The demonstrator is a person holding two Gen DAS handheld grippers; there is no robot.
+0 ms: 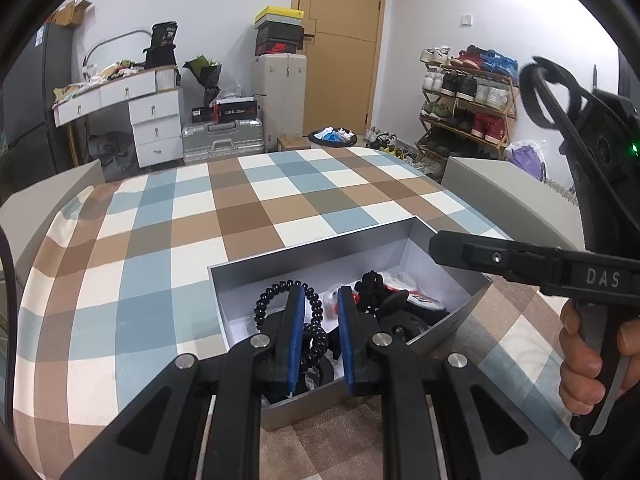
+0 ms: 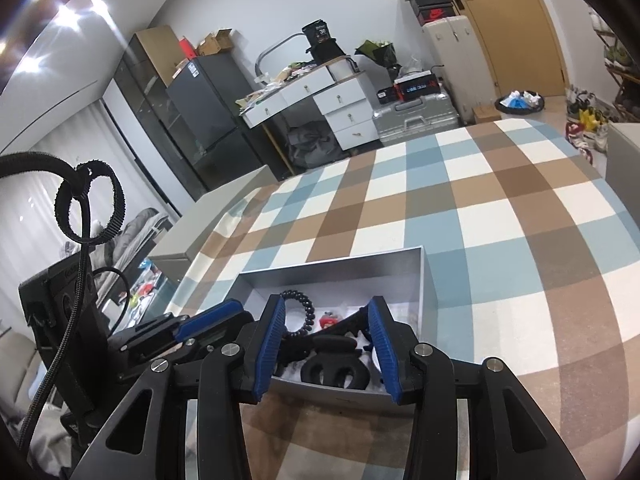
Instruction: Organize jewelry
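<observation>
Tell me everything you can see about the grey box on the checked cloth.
The grey box is a shallow, open-topped rectangular tray, looking like matte silver-grey card with a paler lining. It sits flat on the checked cloth, near its front edge. Inside lie a black bead bracelet, a small red piece, and other dark items, loosely piled. The left gripper and right gripper both hang open over it; contact cannot be told.

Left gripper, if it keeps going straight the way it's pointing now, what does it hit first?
Most likely the black beaded bracelet inside the grey box. The left gripper is open, its fingers straddling the beads; depth is hard to judge, so it may already be level with them.
</observation>
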